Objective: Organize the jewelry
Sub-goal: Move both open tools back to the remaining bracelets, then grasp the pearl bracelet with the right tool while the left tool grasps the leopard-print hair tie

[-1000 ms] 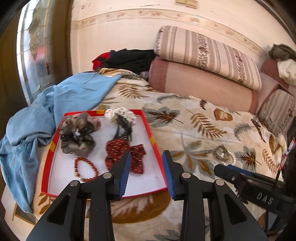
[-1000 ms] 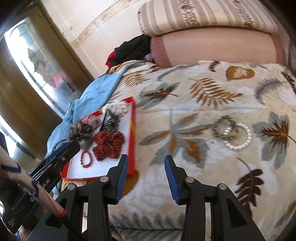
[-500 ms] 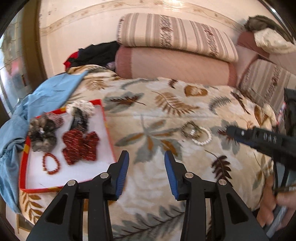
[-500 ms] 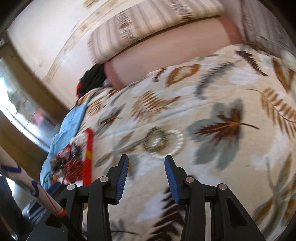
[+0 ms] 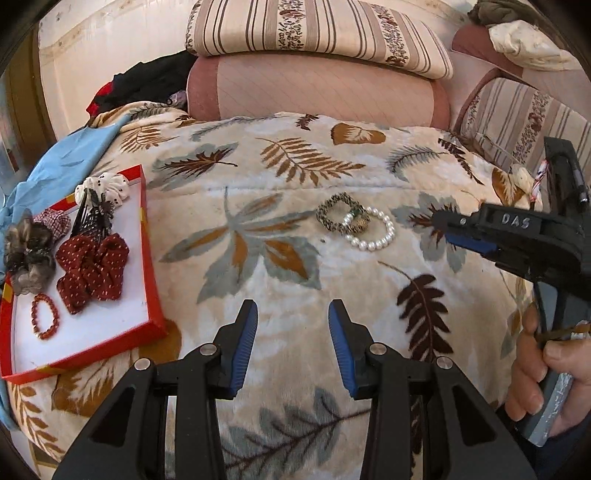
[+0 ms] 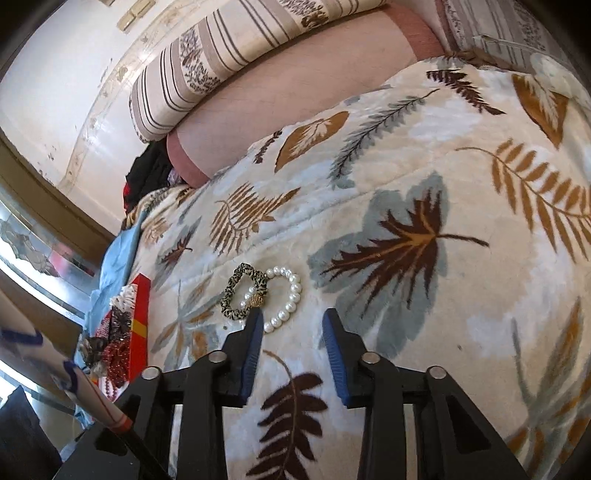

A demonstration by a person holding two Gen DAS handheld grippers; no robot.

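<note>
1. The left claw (image 5: 291, 343) is spread, holding nothing, above the leaf-patterned cream blanket (image 5: 258, 184) on the bed. The right claw (image 6: 291, 332) is also spread and empty, low over the same blanket (image 6: 406, 166), with its left blue-padded finger tip just beside the pearl bracelet.
2. The striped cream pillow (image 5: 314, 33) lies on the long pink bolster (image 5: 314, 92) at the head of the bed.
3. The shallow red-rimmed tray with a white floor (image 5: 149, 258) sits at the blanket's left edge, well apart from the loose bracelets.
4. In the tray: a dark red dotted fabric scrunchie (image 5: 90, 269), a grey-brown scrunchie (image 5: 27, 254), black hair clips (image 5: 92, 218), and a red beaded bracelet (image 5: 45, 315).
5. On the blanket: a white pearl bracelet (image 5: 373, 230) (image 6: 286, 297) overlapping a leopard-print elastic band (image 5: 332, 216) (image 6: 238, 291), with a small gold bead (image 6: 257, 300) where they cross.
</note>
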